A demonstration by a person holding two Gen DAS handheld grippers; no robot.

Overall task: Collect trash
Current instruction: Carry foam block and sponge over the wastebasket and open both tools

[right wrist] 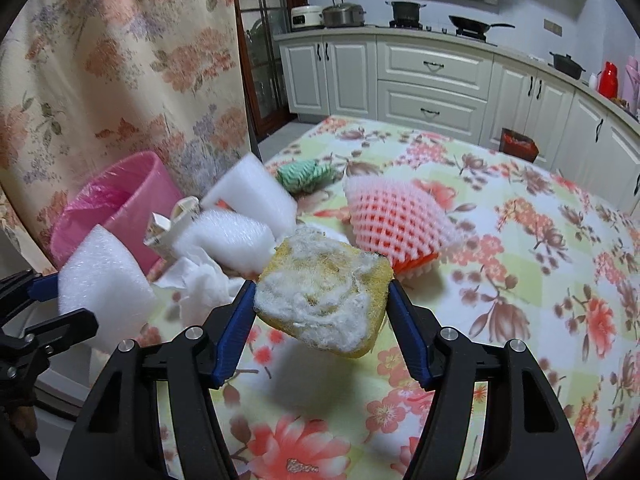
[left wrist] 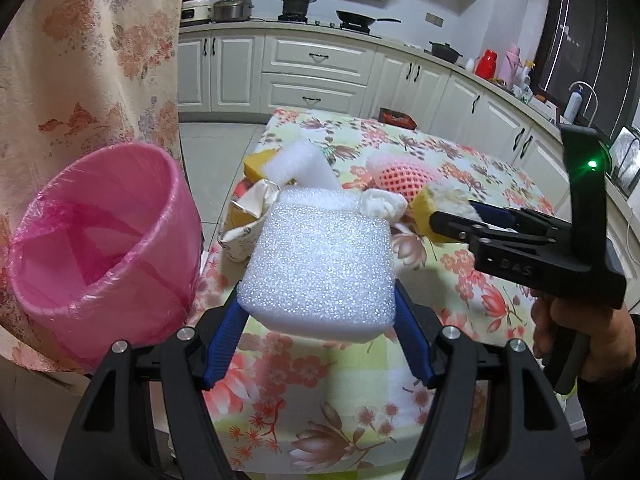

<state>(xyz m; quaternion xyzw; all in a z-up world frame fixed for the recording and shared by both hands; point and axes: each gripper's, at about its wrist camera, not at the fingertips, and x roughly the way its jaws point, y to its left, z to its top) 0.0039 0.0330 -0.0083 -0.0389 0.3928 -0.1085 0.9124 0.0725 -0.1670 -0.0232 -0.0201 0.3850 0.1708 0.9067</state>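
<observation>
Left wrist view: the left gripper [left wrist: 318,312] clamps a chunky white foam block [left wrist: 320,264] between its blue ribbed fingers [left wrist: 224,344], the block filling the centre of the frame and lifted clear of the flowered tablecloth [left wrist: 320,400]. Its surface is grainy and sparkling, its corners rounded. At the left edge a pink bin [left wrist: 104,248] lined with a thin pink plastic bag stands beside the table, mouth tilted toward the camera. Behind the block lies a heap of rubbish: another white foam slab [left wrist: 304,164], crumpled paper, and a pink foam fruit net [left wrist: 404,176] of open mesh. At the right, the right gripper [left wrist: 440,220] reaches in from a hand [left wrist: 580,336], pinching a yellow sponge [left wrist: 426,208].

Right wrist view: the right gripper [right wrist: 322,300] grips that yellow sponge [right wrist: 324,296] at centre frame, above the cloth; its top is matted with frayed white fibre (only this view shows it). Its shadow falls on the tablecloth [right wrist: 520,280] below. The left gripper [right wrist: 60,304] enters at the lower left edge with the foam block [right wrist: 104,284] in its grasp. Upper centre, a green-and-white mesh wad [right wrist: 306,174] lies beyond the foam slab [right wrist: 252,196], unseen from the other side. The fruit net [right wrist: 396,216] sits just right of the sponge, the bin [right wrist: 116,208] at the left behind the heap.
</observation>
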